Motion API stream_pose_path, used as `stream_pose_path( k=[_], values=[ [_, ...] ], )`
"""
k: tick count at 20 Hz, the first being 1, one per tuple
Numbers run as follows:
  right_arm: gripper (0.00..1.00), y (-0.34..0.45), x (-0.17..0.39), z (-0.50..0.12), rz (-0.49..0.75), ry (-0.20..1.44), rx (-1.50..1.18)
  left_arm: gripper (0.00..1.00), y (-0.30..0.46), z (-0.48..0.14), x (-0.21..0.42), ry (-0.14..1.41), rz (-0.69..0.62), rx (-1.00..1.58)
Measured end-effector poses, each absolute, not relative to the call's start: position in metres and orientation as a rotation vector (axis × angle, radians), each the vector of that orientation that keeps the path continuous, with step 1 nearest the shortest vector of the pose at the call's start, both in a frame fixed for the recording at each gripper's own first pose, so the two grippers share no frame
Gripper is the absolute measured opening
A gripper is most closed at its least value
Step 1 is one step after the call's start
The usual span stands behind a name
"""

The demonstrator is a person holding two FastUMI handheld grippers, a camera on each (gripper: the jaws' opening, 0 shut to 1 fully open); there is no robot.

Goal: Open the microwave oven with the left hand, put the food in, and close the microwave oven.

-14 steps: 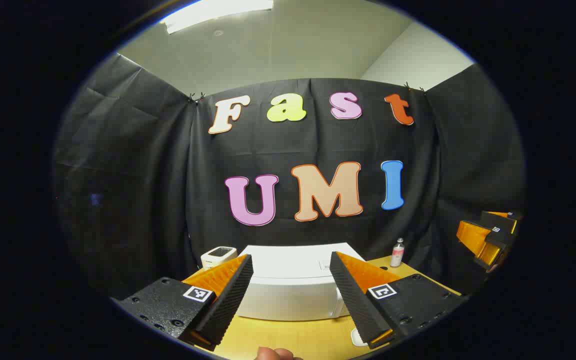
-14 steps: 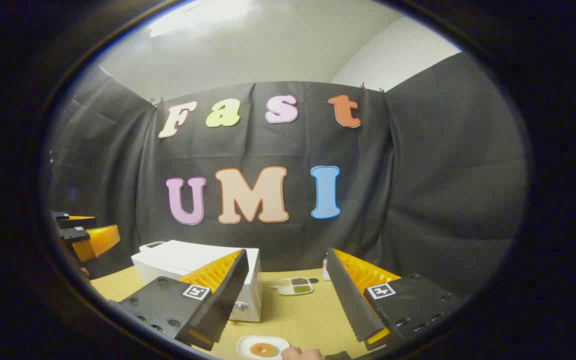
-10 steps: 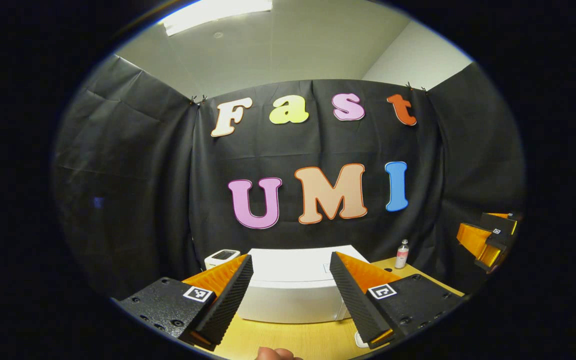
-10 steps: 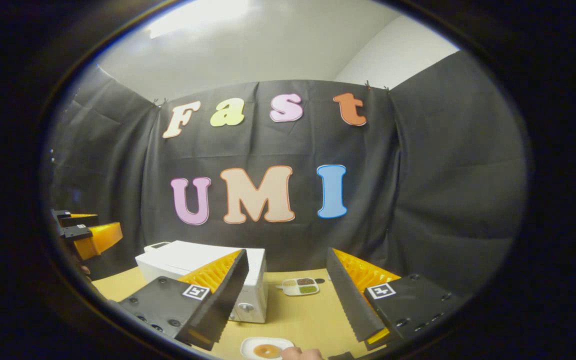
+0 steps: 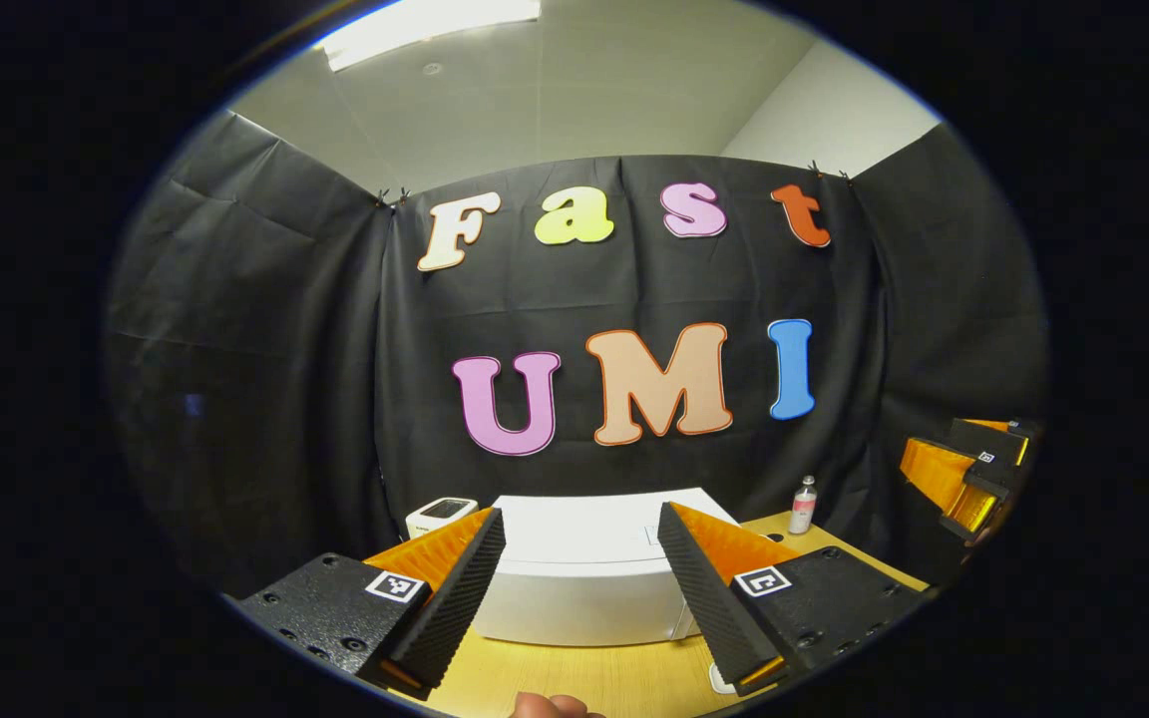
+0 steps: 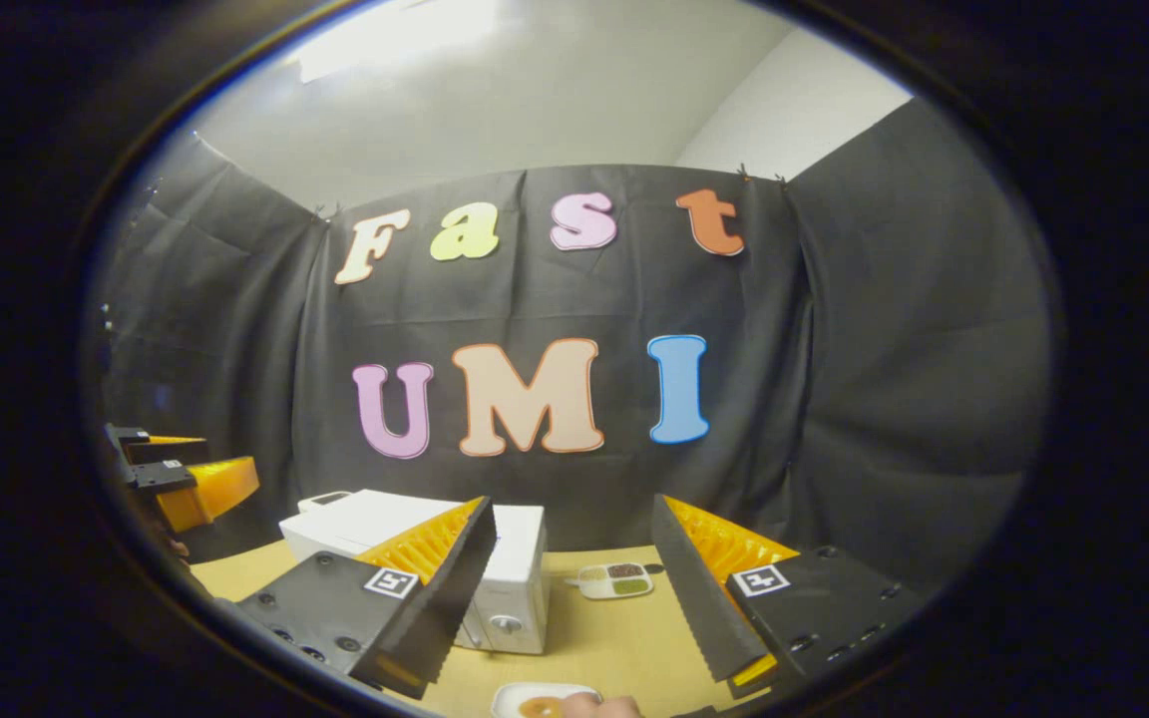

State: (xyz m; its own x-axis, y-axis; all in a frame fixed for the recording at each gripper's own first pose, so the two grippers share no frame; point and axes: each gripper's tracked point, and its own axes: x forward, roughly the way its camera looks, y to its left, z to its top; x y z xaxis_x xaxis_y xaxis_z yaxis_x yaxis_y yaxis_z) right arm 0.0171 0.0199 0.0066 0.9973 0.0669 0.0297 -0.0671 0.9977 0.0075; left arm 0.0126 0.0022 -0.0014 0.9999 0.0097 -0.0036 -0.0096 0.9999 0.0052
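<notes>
Nothing is done yet, as I read it: the microwave oven [image 5: 584, 573] sits closed toward the back of the table [image 5: 594, 678], white top and front unbroken, no door swung out. Opening, loading and closing are all still ahead of me.

My left gripper [image 5: 579, 598] hangs in the air facing the oven's front, fingers spread wide with nothing between them. My right gripper [image 6: 574, 608] is off to the oven's right, also spread wide and empty.

The food [image 6: 538, 706] is on a small white plate [image 6: 510, 698] at the table's near edge, low between my right fingers. It looks like a round brown piece, maybe a doughnut, though I see only its top edge here, so I won't swear to it. A fingertip [image 6: 599, 706] pokes in just beside the plate.

Further back, near the table's far edge and right of the oven, a divided tray [image 6: 614, 581] holds small portions in separate wells: dark, green and pale. A little bottle [image 5: 803, 505] stands by the back edge, and a small white device [image 5: 440, 515] sits at the oven's left rear corner.
</notes>
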Motion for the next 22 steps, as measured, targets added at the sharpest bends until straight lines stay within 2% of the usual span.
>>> stream_pose_path(
  k=[2, 5, 9, 12, 22],
  values=[
    [0.96, 0.020, 0.019, 0.006, 0.071, -0.030, 0.001, 1.00, 0.002, -0.004, 0.014, 0.011, 0.012, -0.004],
    [0.96, 0.019, 0.019, 0.007, 0.070, -0.030, 0.002, 0.97, 0.002, -0.006, 0.015, 0.016, 0.013, -0.006],
    [0.96, 0.020, 0.019, 0.006, 0.075, -0.032, -0.008, 1.00, 0.001, -0.007, 0.016, 0.024, 0.018, -0.009],
    [0.96, 0.021, 0.018, 0.006, 0.082, -0.034, -0.015, 0.97, 0.000, -0.011, 0.016, 0.034, 0.018, 0.001],
    [0.96, 0.012, 0.012, 0.013, 0.079, -0.033, -0.016, 0.98, -0.027, -0.068, 0.027, 0.163, -0.015, -0.025]
  ],
)
